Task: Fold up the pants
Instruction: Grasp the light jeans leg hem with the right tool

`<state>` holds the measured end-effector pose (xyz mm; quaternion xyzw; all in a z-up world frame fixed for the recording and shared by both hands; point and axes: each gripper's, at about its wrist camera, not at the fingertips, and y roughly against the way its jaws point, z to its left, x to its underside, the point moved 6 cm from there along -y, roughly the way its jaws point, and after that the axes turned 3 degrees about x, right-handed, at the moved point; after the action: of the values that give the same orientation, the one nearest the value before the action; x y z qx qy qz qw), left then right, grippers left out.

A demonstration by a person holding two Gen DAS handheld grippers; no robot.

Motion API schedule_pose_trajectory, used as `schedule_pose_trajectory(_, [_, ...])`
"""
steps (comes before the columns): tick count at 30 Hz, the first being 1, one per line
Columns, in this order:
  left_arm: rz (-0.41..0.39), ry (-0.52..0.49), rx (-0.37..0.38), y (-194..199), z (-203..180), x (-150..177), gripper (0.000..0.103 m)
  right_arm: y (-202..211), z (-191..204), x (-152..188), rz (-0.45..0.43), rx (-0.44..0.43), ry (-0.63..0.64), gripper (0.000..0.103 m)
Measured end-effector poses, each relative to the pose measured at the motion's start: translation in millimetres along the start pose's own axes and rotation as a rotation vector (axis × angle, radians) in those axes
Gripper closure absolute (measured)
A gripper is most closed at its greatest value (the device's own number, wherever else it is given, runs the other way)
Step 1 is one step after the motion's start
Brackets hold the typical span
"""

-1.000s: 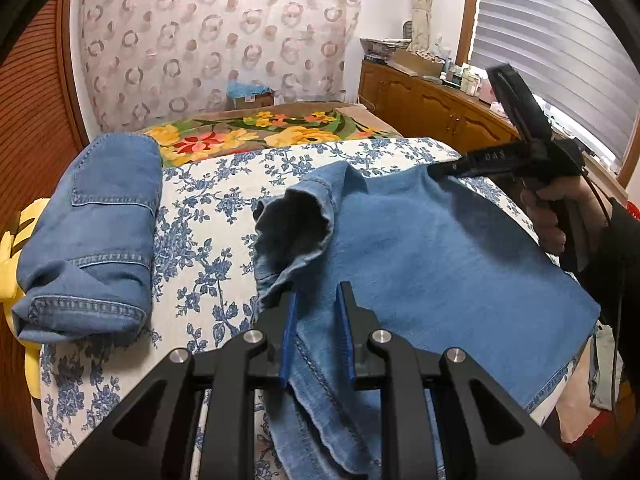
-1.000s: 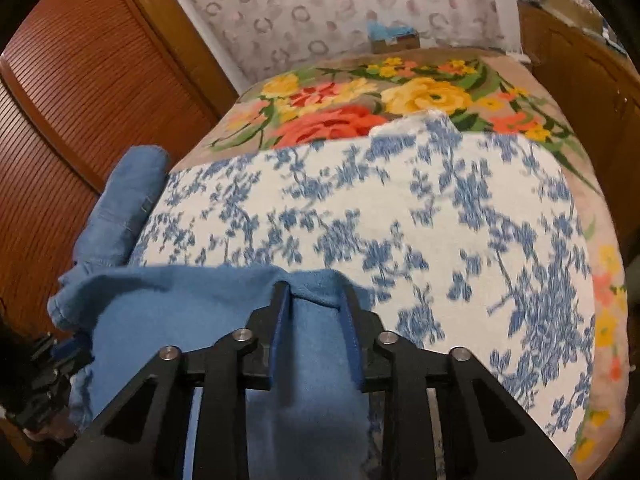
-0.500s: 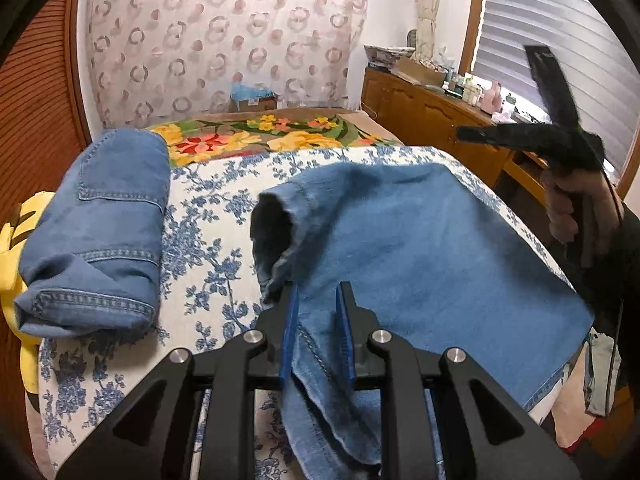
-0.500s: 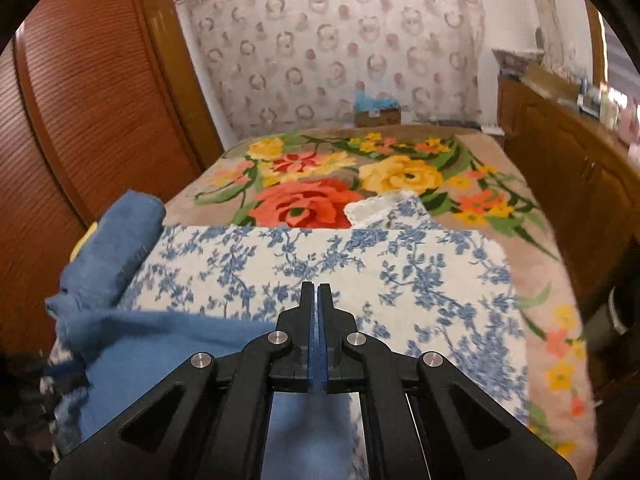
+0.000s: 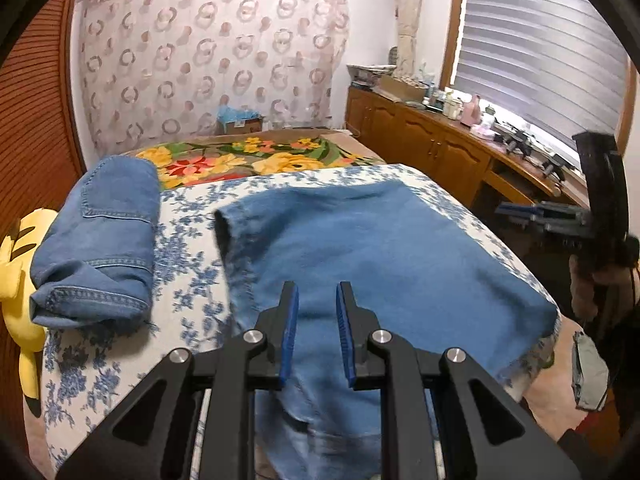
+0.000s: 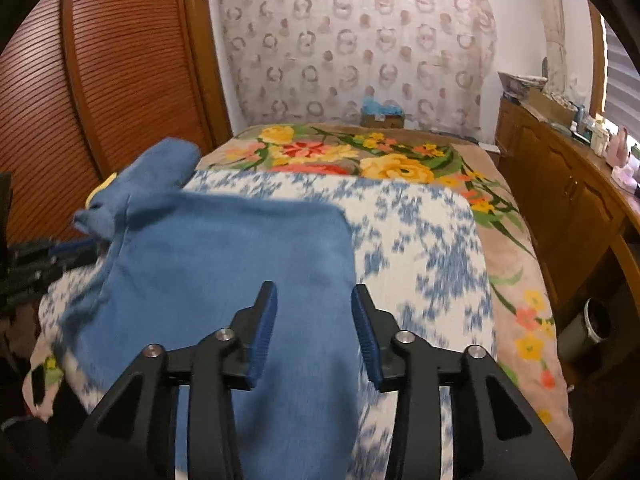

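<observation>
Pants (image 5: 384,248) of blue denim lie spread flat on the blue-flowered white sheet (image 5: 188,280) of the bed, one end hanging over the near edge; only the left wrist view shows the open hem at their far left corner, the yellow plush toy (image 5: 16,264) at the bed's left side, and the pocket stitching on a second pair of folded jeans (image 5: 100,240); the right wrist view alone shows the louvred wooden door (image 6: 100,100) and the floral blanket (image 6: 400,160) running down the bed's right side; left hand-held gripper (image 5: 317,332) hovers above the cloth, fingers spread, pinching nothing; right hand-held gripper (image 6: 314,328) likewise stands wide apart over the pants, blurred, whether it touches them cannot be told.
</observation>
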<state>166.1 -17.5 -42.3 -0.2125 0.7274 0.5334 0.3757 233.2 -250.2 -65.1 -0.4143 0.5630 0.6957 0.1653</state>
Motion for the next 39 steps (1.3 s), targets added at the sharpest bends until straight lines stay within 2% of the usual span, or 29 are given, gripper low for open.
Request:
schedule_pose_trajectory(6, [0.014, -0.035, 0.034, 0.3, -28.2, 8.8, 0.085, 9.4, 5.4, 40.6, 0.022, 0.03, 0.0, 0.054])
schedule_pose_trajectory(16, [0.085, -0.072, 0.06, -23.1, -57.2, 28.4, 0.085, 7.2, -10.8, 75.8, 0.05, 0.09, -0.089, 0.053])
schedule_pose_trajectory(21, [0.131, -0.071, 0.056, -42.2, -62.7, 41.4, 0.085, -2.0, -9.9, 87.8, 0.065, 0.118, -0.086, 0.051])
schedule_pose_trajectory(27, [0.123, -0.051, 0.06, -48.3, -65.1, 44.3, 0.084, -7.2, -9.2, 95.3, 0.064, 0.114, -0.116, 0.049])
schedule_pose_trajectory(36, [0.109, -0.034, 0.067, -43.3, -62.5, 44.3, 0.084, -10.8, -11.7, 103.3, 0.06, 0.041, -0.189, 0.049])
schedule_pose_trajectory(39, [0.102, -0.05, 0.095, -37.6, -67.7, 42.3, 0.084, -8.6, -11.5, 104.5, 0.053, 0.021, -0.203, 0.048])
